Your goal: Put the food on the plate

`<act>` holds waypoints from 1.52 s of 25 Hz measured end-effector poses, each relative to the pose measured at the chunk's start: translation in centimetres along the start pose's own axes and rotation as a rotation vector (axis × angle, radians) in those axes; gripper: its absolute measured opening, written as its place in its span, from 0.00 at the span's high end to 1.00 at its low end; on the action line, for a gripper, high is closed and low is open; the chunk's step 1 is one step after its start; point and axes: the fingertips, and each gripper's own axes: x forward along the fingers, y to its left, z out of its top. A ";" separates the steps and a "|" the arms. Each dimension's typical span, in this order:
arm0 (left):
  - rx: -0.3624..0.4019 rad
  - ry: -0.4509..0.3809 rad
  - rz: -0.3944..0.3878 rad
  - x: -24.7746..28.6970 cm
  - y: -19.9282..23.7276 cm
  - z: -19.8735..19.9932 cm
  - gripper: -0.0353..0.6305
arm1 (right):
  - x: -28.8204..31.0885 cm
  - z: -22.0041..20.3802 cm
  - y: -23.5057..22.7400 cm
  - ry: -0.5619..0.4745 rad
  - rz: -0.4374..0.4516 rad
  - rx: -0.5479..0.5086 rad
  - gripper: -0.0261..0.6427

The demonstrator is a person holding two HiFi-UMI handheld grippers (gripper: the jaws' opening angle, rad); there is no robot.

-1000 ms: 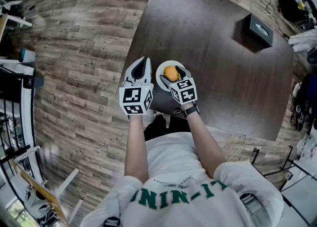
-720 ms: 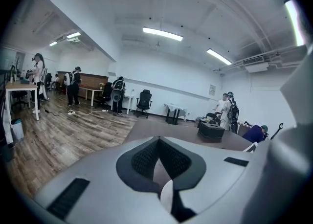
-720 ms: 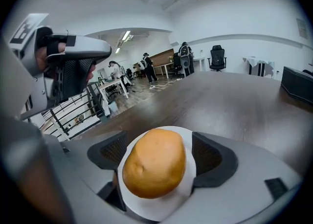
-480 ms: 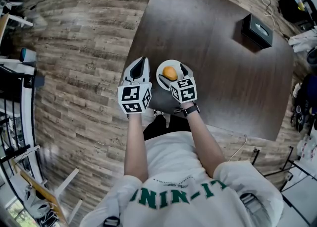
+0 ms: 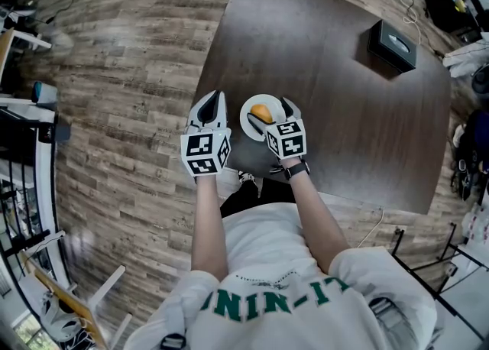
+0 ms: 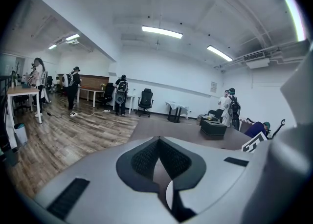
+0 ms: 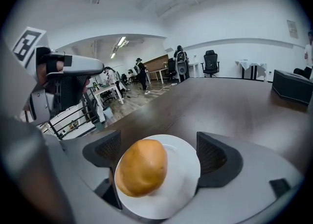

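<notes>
A round golden bun (image 5: 261,112) lies on a small white plate (image 5: 248,124) near the front edge of the dark table (image 5: 328,89). My right gripper (image 5: 271,114) straddles the bun, and its jaws are opening. In the right gripper view the bun (image 7: 142,167) sits on the plate (image 7: 186,174) between the pads, close to the left pad (image 7: 105,152) and well clear of the right one; the right gripper (image 7: 159,154) does not squeeze it. My left gripper (image 5: 212,106) hovers left of the plate, beside the table edge, shut and empty (image 6: 159,155).
A black box (image 5: 393,45) stands at the table's far right corner, seen also as a black box (image 6: 213,128) in the left gripper view. Wood floor lies to the left of the table. People, desks and office chairs are far off in the room.
The right gripper's jaws have spread wider around the bun, which stays on the plate. The left gripper has barely moved.
</notes>
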 end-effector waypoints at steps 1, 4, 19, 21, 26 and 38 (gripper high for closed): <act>0.002 -0.003 -0.001 0.0 0.0 0.2 0.93 | -0.2 0.3 -0.2 -0.007 -0.005 0.003 0.23; 0.007 -0.016 -0.004 -0.1 0.0 1.0 0.93 | -1.1 1.5 -0.7 -0.025 -0.014 0.007 0.25; 0.044 -0.082 -0.045 -0.9 -1.5 5.3 0.93 | -8.0 9.0 -3.2 -0.214 -0.138 0.017 0.53; 0.053 -0.097 -0.054 -1.1 -1.9 6.2 0.93 | -9.1 10.2 -3.3 -0.244 -0.150 0.019 0.57; 0.079 -0.130 -0.084 -1.5 -3.0 8.0 0.93 | -11.4 12.9 -3.5 -0.318 -0.177 0.022 0.63; 0.122 -0.208 -0.113 -4.3 -4.6 12.3 0.93 | -16.1 17.5 -1.6 -0.430 -0.205 -0.029 0.77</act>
